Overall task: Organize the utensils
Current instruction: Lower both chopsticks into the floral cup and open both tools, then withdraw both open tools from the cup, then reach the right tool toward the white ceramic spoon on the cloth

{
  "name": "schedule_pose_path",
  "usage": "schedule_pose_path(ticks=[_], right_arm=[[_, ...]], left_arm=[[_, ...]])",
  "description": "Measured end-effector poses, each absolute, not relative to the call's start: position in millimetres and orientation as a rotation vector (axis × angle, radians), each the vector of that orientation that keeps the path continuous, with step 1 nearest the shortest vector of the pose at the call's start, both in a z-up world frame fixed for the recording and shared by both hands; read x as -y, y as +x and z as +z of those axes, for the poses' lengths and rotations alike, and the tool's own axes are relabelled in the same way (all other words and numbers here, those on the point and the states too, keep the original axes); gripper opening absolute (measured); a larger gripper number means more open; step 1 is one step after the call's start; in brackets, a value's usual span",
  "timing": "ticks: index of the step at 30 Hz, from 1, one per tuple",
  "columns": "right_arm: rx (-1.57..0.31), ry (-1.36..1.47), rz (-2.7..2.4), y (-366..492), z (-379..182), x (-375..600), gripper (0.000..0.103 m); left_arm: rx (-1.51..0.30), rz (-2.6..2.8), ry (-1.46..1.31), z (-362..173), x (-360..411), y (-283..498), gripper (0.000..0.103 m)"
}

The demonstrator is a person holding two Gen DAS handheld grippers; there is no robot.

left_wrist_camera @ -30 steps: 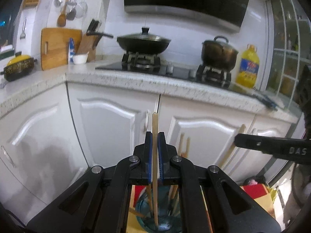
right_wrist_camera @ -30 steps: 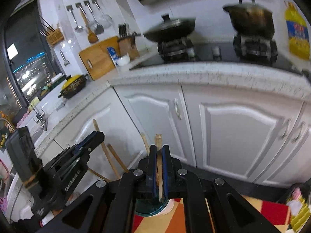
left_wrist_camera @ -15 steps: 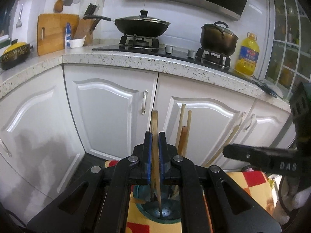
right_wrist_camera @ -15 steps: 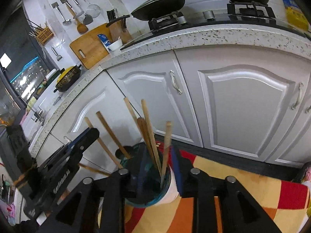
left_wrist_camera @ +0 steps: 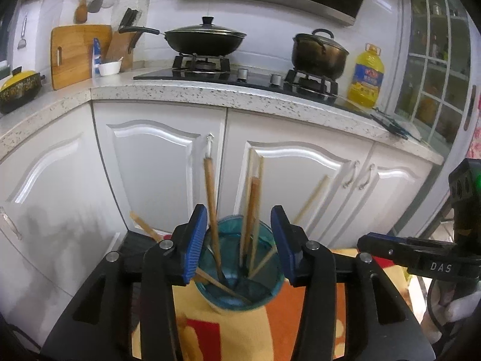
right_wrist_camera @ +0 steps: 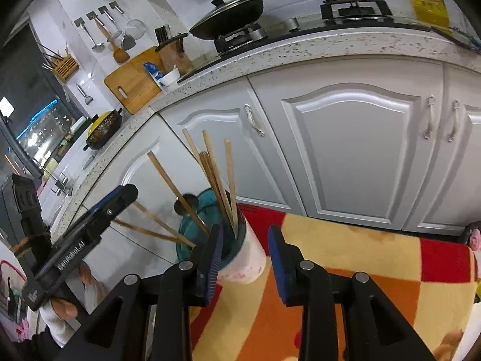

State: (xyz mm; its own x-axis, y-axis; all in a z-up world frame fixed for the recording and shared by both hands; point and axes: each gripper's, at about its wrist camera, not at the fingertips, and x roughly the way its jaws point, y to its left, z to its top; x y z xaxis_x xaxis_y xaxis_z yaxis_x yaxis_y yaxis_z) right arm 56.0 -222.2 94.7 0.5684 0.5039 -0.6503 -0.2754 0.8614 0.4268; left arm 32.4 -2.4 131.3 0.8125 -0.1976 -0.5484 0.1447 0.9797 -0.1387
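A teal-lined utensil cup (left_wrist_camera: 237, 285) stands on a red, orange and yellow cloth (left_wrist_camera: 300, 325). Several wooden chopsticks (left_wrist_camera: 252, 210) lean in it. My left gripper (left_wrist_camera: 239, 240) is open, its blue pads either side of the cup rim, and one chopstick (left_wrist_camera: 210, 201) stands free by the left pad. In the right wrist view the cup (right_wrist_camera: 240, 249) shows a white outside, with chopsticks (right_wrist_camera: 216, 177) fanning out. My right gripper (right_wrist_camera: 245, 258) is open and empty just right of the cup. The left gripper (right_wrist_camera: 90, 228) shows at the left there.
White cabinet doors (left_wrist_camera: 162, 165) run under a speckled counter (left_wrist_camera: 210, 93) behind the cup. A wok (left_wrist_camera: 204, 40), a pot (left_wrist_camera: 318, 52) and an oil bottle (left_wrist_camera: 365, 76) stand on it. The right gripper (left_wrist_camera: 421, 258) shows at the right edge of the left wrist view.
Both grippers have opened and let their chopsticks go into the cup. Both have dropped lower, nearer the cup.
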Motion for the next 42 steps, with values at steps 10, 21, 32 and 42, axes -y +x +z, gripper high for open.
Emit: schedule_pose_path(ticks=[10,21,32,42], right_arm=[[-0.874,0.29,0.373,13.3,78.9,248.4,0.032],[-0.893,0.247,0.256,-20.3,59.2,268.1,0.039],[-0.946,0.23,0.163,-33.9,40.1,299.6,0.04],[-0.999,0.268,0.097,-48.0,15.3,330.7,0.043]], left_arm=[[-0.648,-0.242,-0.039,118.8,35.8,-4.0,0.044],[-0.746,-0.293,-0.04,80.5,64.9,-23.2,0.045],[-0.848,-0.329,-0.027,46.7,89.0,-26.8,0.046],[-0.927,-0.323,-0.032,20.0,95.7,-22.0,0.052]])
